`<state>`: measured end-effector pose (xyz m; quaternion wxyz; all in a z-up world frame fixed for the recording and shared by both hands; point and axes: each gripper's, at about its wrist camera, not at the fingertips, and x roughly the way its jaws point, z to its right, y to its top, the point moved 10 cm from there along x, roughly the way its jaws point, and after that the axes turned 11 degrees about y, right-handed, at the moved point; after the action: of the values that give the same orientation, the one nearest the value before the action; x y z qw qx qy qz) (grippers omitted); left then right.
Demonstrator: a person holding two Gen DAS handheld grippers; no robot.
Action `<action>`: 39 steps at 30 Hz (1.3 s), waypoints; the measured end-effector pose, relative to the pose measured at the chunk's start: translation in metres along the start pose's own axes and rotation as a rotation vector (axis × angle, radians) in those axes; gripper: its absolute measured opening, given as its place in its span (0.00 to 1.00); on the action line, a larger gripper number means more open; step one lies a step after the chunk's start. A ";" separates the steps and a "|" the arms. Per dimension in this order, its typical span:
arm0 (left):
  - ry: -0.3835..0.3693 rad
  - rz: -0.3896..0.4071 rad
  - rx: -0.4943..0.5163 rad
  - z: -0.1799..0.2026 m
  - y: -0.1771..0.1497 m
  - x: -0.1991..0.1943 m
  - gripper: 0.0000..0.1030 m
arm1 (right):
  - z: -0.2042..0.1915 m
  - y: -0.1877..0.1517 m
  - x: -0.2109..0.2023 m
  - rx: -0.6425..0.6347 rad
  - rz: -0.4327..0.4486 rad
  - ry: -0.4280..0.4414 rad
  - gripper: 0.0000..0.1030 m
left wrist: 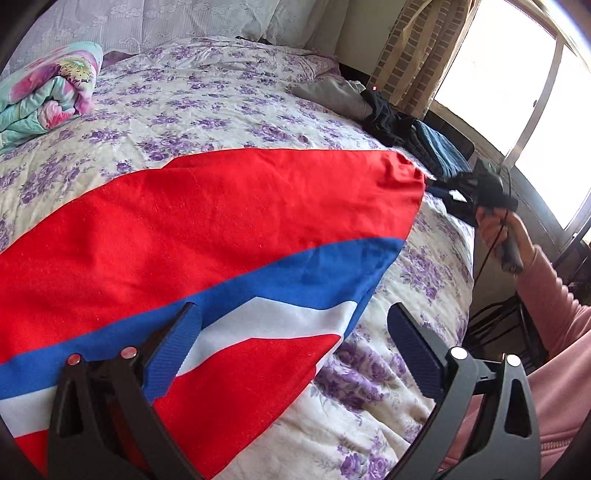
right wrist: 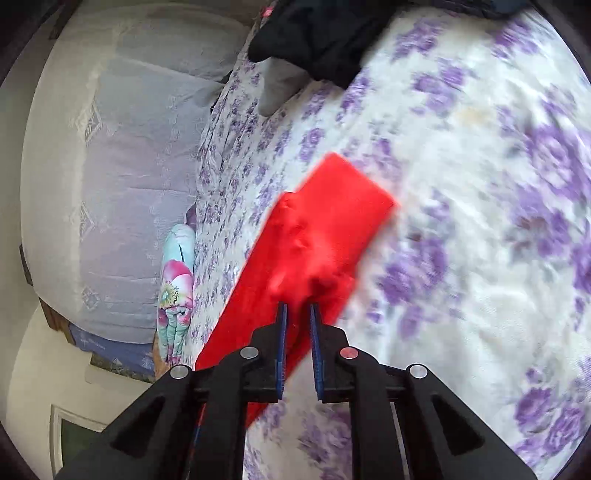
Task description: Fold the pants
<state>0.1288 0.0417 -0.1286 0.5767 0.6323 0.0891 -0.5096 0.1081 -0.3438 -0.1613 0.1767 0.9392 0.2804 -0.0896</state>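
Your pants [left wrist: 207, 229] lie spread on the bed [left wrist: 207, 99], so the fold looks barely begun. Your right gripper [right wrist: 297, 317] has its jaws narrow, pinching bunched red cloth at one end. Your left gripper [left wrist: 295, 347] hangs wide over the striped near edge, holding nothing.

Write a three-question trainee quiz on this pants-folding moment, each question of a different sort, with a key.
1. True or false: the left hand-held gripper is clamped on the pants.
2. Multiple choice: the right hand-held gripper grips (A) the red fabric, (B) the dark clothes pile, (C) the rolled floral blanket.
3. Fill in: the bedspread is printed with ______ flowers.

Key: 1 false, its fingers are spread apart above the pants; 2 A; 3 purple.
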 end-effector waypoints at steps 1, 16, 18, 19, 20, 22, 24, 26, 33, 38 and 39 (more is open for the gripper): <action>0.001 -0.001 0.001 0.000 0.000 0.000 0.95 | -0.001 0.000 -0.005 -0.001 0.018 0.036 0.27; 0.048 0.001 0.037 0.004 -0.003 0.003 0.95 | -0.046 0.047 0.014 -0.360 0.082 -0.105 0.12; 0.052 0.001 0.040 0.004 -0.003 0.003 0.95 | -0.036 0.048 0.011 -0.361 0.090 -0.139 0.12; 0.055 0.000 0.044 0.004 -0.003 0.003 0.95 | -0.016 0.048 0.012 -0.328 0.079 -0.195 0.12; 0.056 0.000 0.046 0.005 -0.003 0.003 0.95 | 0.005 0.047 0.014 -0.288 0.060 -0.233 0.12; 0.063 -0.001 0.051 0.005 -0.003 0.004 0.95 | 0.020 0.045 0.013 -0.236 0.059 -0.183 0.12; 0.070 -0.002 0.055 0.006 -0.003 0.004 0.95 | 0.014 0.042 0.003 -0.255 0.054 -0.230 0.22; 0.076 -0.003 0.058 0.006 -0.004 0.004 0.95 | 0.001 0.039 -0.011 -0.293 0.067 -0.280 0.26; 0.055 -0.003 0.036 0.005 -0.003 0.001 0.95 | -0.083 -0.013 0.030 -0.573 -0.067 -0.133 0.31; 0.066 -0.022 0.019 0.000 -0.014 -0.013 0.95 | -0.045 -0.053 0.078 -0.594 -0.292 -0.217 0.45; 0.088 -0.026 0.036 -0.001 -0.021 -0.020 0.95 | -0.048 -0.054 0.075 -0.635 -0.313 -0.228 0.45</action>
<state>0.1057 0.0585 -0.1271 0.5540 0.6632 0.1133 -0.4903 0.1428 -0.2461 -0.1519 0.4735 0.7675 0.4128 -0.1280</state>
